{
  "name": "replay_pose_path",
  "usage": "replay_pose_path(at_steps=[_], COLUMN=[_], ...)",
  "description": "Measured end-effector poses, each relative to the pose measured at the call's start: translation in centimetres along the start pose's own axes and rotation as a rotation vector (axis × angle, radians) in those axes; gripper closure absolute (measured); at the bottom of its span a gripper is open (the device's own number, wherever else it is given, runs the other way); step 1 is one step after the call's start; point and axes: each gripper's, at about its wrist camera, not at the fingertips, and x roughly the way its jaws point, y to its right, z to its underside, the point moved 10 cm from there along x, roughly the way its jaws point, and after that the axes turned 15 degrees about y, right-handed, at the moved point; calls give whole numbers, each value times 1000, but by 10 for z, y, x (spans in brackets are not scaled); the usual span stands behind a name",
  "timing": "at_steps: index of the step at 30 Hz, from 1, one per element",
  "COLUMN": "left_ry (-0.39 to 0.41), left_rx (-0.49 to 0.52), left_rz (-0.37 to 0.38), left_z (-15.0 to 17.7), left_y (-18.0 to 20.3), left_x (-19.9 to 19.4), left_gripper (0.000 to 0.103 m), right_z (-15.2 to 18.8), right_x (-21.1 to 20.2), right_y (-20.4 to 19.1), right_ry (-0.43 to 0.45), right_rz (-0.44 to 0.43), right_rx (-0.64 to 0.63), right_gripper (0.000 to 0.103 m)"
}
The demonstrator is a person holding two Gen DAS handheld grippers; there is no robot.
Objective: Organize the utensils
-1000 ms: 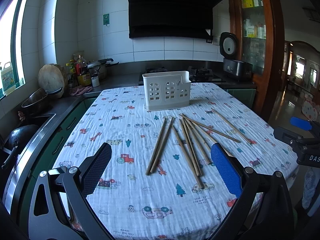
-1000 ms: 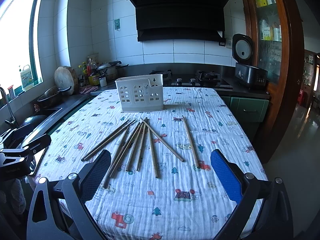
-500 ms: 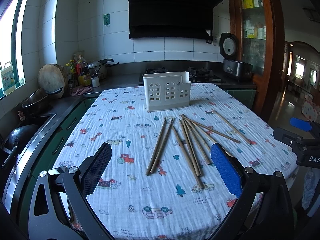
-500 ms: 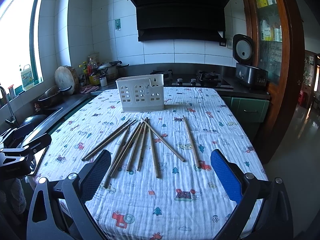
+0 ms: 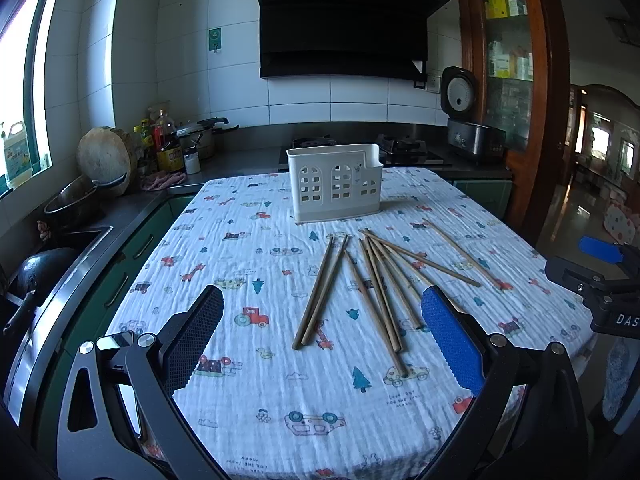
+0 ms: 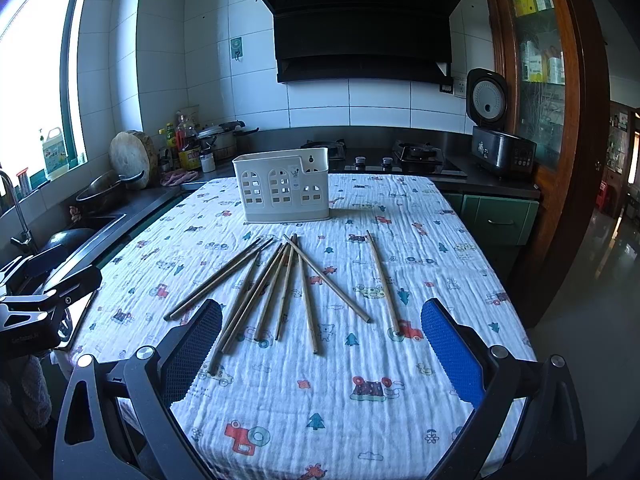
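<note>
My left tongs [image 5: 320, 336] hang wide open above the near edge of the surface [image 5: 248, 248], which is draped in a white crinkled cloth printed with small cars, trees and animals; nothing sits between the dark mesh pad on one side and the blue pad on the other. Just ahead of them, a pair of long brown wooden chopsticks [image 5: 320, 292] lies side by side, nearly touching, pointing toward the white plastic utensil caddy with arched cut-out windows [image 5: 335, 188], which stands upright near the far middle of the surface, well apart from both tongs. Further right, the remaining brown wooden chopsticks [image 6: 280, 284] fan out in a loose spread, several crossing each other at their far tips, with one lone stick [image 6: 382, 280] lying apart on the right side. My right tongs [image 6: 320, 344] are likewise spread open and hold nothing, hovering over the near ends of that fan. A black rice cooker with its lid up [image 6: 496, 140] stands on the far right counter.
</note>
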Motion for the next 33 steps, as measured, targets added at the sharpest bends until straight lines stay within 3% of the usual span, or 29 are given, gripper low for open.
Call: replay_pose_path(at_steps=[33], left_ry=[-8], left_rx=[-1], left_rz=[5], left_z=[3], left_y=[3], left_x=[2], left_gripper=[5], right_z=[5], right_x=[4], right_y=[-3], right_ry=[-12], right_rz=[-3], right_rx=[-4], right_gripper=[6])
